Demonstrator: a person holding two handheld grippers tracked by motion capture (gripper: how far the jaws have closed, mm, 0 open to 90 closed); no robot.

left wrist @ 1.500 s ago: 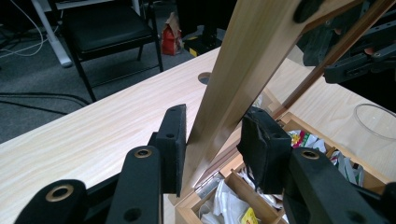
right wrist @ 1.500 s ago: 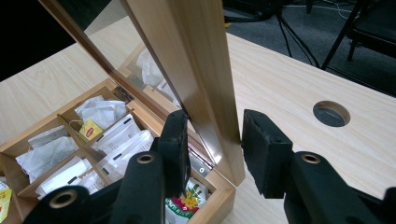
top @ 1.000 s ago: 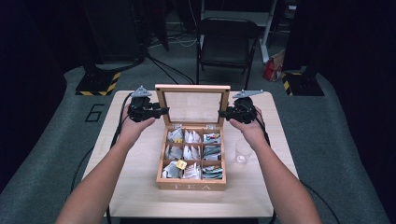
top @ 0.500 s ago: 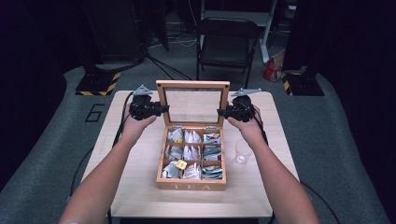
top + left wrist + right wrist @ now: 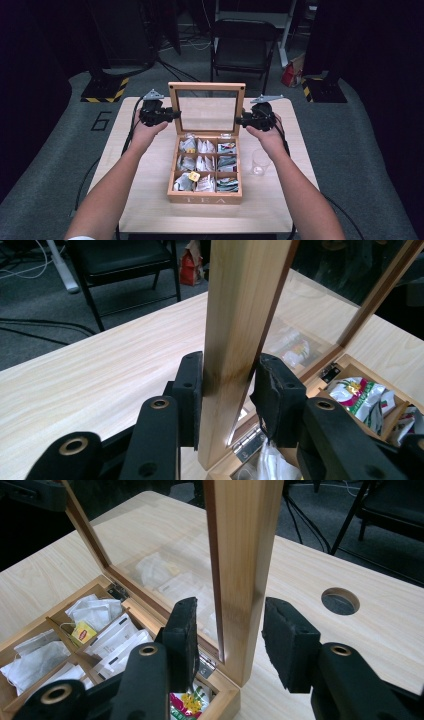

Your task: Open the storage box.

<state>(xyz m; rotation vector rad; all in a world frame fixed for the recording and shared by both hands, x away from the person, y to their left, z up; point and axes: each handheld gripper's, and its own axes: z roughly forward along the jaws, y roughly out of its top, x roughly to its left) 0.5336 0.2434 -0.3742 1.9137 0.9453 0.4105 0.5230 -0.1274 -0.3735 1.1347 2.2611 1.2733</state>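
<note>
Holding: my left gripper (image 5: pixel 227 390) clamps the tea box lid (image 5: pixel 235 315)
Releasing: my right gripper (image 5: pixel 230 635) has just been opening, lid frame between its pads
Left: close lid

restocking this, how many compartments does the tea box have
9, in three rows of three inside the tea box: a back row under the raised lid, a middle row, and a front row behind the TEA lettering. All hold tea bags.

tea box (image 5: pixel 205 192) mid-table (image 5: pixel 150 210) | lid (image 5: pixel 207 87) upright behind | cup (image 5: pixel 259 162) right
</note>
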